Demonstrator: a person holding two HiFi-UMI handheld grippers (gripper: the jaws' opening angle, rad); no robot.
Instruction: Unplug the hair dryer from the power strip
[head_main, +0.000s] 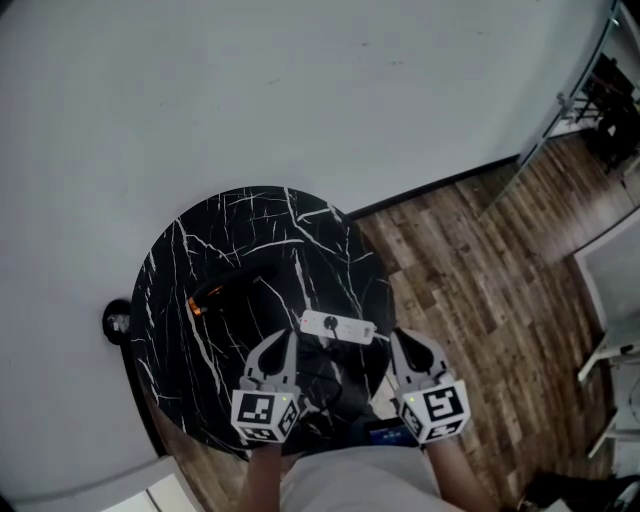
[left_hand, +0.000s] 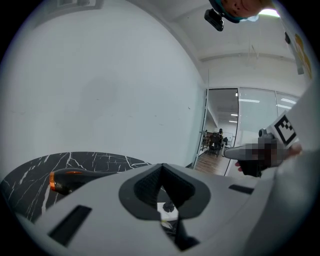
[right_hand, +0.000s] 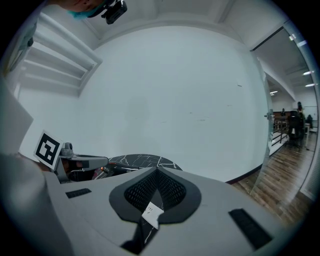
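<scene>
A black hair dryer (head_main: 225, 290) with an orange end lies on the round black marble table (head_main: 180, 260). To its right, near the table's front edge, lies the white power strip (head_main: 337, 327) with a dark plug (head_main: 331, 324) in it; a black cord (head_main: 320, 365) trails toward me. My left gripper (head_main: 281, 342) hovers shut just left of the strip, and my right gripper (head_main: 404, 345) hovers shut just right of it, over the table's edge. In the left gripper view the dryer (left_hand: 67, 180) and strip (left_hand: 168, 210) show beyond the shut jaws. Neither gripper holds anything.
A plain grey wall stands behind the table. Wood floor (head_main: 480, 280) runs to the right, toward a glass partition (head_main: 560, 110) and white furniture (head_main: 610, 360). A small dark round object (head_main: 116, 320) sits at the table's left.
</scene>
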